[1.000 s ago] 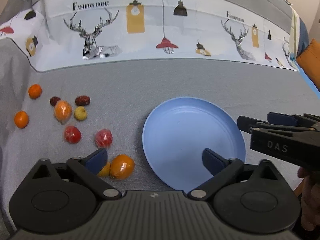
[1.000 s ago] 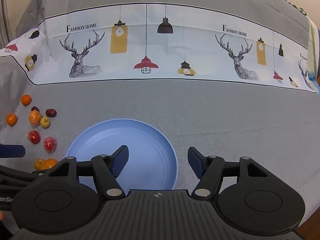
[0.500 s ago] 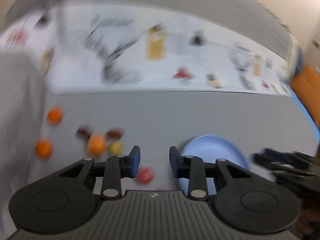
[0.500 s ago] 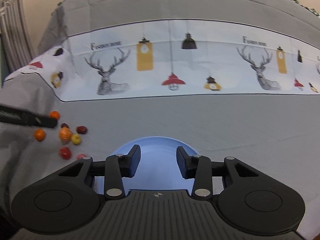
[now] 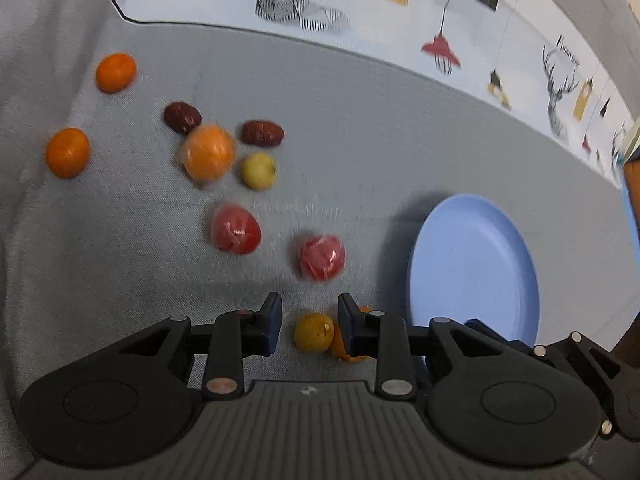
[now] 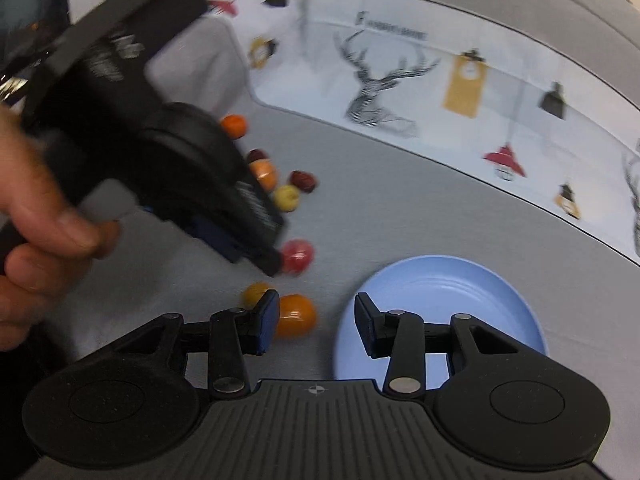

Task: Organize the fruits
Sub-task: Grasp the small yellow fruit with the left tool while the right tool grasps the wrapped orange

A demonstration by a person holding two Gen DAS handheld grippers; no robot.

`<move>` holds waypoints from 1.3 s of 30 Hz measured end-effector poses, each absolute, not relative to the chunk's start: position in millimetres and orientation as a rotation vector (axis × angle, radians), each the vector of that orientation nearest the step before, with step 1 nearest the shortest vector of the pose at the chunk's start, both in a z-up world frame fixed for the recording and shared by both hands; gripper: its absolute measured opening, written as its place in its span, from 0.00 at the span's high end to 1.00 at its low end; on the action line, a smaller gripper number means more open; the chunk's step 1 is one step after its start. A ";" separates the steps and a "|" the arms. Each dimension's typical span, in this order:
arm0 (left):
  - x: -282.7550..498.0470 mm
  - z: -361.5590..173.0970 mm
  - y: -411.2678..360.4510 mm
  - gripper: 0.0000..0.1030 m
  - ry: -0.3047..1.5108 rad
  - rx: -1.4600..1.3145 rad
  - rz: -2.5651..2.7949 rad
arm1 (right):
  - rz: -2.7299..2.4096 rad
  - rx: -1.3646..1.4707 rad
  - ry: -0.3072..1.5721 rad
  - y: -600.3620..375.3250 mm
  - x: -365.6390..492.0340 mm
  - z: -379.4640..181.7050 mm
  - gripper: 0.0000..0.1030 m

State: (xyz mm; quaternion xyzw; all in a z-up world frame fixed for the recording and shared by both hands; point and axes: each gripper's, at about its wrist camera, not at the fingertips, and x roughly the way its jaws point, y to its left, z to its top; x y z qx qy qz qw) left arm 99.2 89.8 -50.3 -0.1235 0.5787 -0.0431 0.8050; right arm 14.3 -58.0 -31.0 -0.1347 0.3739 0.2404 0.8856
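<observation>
Several fruits lie loose on the grey cloth. In the left wrist view my left gripper [image 5: 309, 328] is open, with a small yellow-orange fruit [image 5: 314, 332] between its fingertips and an orange fruit [image 5: 340, 344] half hidden behind the right finger. Two red wrapped fruits [image 5: 236, 230] [image 5: 322, 257], a wrapped orange [image 5: 209, 153], a yellow fruit [image 5: 259, 170], two dark dates [image 5: 262, 133] and two small oranges [image 5: 67, 152] lie beyond. The empty blue plate [image 5: 472, 268] sits at the right. My right gripper [image 6: 316, 326] is open and empty, between the orange fruit [image 6: 295, 315] and the plate [image 6: 440, 300].
A white cloth band printed with deer and lamps [image 5: 400, 8] runs along the back. In the right wrist view the left gripper's body and the hand holding it [image 6: 120, 184] fill the left side and cover some fruits.
Both grippers have swung left toward the fruits. My left gripper has dropped low over the small yellow-orange fruit. Both jaws narrowed from wide open a second ago; the right's have widened slightly since.
</observation>
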 end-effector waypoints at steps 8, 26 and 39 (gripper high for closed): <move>108.4 -72.5 82.9 0.70 1.306 -0.238 -0.094 | 0.511 -0.346 0.807 -44.6 15.6 -46.0 0.49; 104.3 -66.7 90.3 0.72 1.292 -0.197 -0.029 | 0.526 -0.565 0.811 -8.0 12.5 -79.9 0.61; 99.7 -68.2 87.7 0.72 1.252 -0.144 0.011 | 0.541 -0.415 0.853 -17.4 6.5 -68.8 0.61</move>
